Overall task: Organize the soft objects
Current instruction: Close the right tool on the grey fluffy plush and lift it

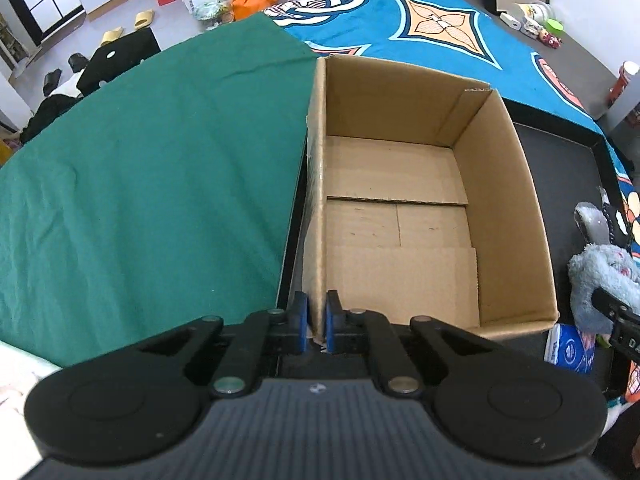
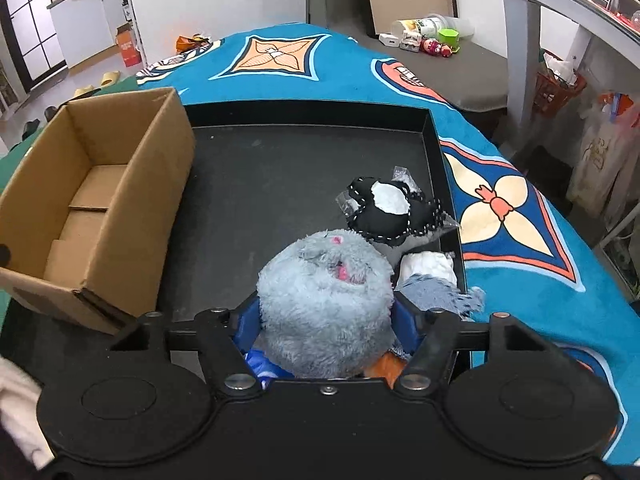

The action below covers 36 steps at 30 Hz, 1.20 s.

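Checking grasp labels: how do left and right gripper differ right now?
The left gripper is shut on the cardboard box wall, pads pinching thin card; the right gripper straddles the fluffy blue-grey plush toy, jaws much wider. Left works at the box edge by the green cloth; right works inside the black tray. Both have blue pads and point steeply down.

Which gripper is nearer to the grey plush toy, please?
Right. The right gripper has the grey plush toy between its fingers. The left gripper is off to the side, shut on the near wall of the box.
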Available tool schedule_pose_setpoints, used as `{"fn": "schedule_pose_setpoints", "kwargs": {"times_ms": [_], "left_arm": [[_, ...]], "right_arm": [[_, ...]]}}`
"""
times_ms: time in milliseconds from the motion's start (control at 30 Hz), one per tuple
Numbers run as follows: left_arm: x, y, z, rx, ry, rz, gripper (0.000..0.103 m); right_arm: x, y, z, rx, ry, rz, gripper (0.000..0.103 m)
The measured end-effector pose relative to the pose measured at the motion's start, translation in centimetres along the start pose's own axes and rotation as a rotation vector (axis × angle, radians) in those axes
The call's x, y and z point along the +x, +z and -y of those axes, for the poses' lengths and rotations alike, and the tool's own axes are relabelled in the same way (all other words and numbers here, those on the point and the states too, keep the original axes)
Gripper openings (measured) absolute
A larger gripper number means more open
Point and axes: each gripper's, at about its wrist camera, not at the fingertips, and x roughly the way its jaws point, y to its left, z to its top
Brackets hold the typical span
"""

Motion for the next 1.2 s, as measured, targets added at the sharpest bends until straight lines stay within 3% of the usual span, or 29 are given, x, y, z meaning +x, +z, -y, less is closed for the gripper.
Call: {"fn": "schedule_pose_setpoints", "kwargs": {"times_ms": [433,633,800,1067,1200], "left_arm": [[-0.6,-1.0,0.1,0.089,-0.039,-0.024,0.008],[-0.3,-0.9,0.0,0.109,-0.021,-0.045,0.008],[0.4,-0.4,-0.8,0.063,-0.028,-0.099,0.008],[0.1,-0.6,-0.3,0.079,-0.008,-0.063,0.01],[-0.1,-0.6,-0.9,0.041,-0.021,-0.045,0.01]], "right_arm": [[-4.4,0.3,-0.6,0.003,0.013,0.082,0.063],[-5.9,1.1,-1.2,-0.008,0.024,0.114,0.063],[-6.9,1.8,-2.1,-0.03,0.036,0.136,0.063],[-7.9,2.7,-4.2,-0.055,0.068,0.164,0.063],[-8.0,3.1,-5.5,-0.079,0.082,0.168,0.063]]}}
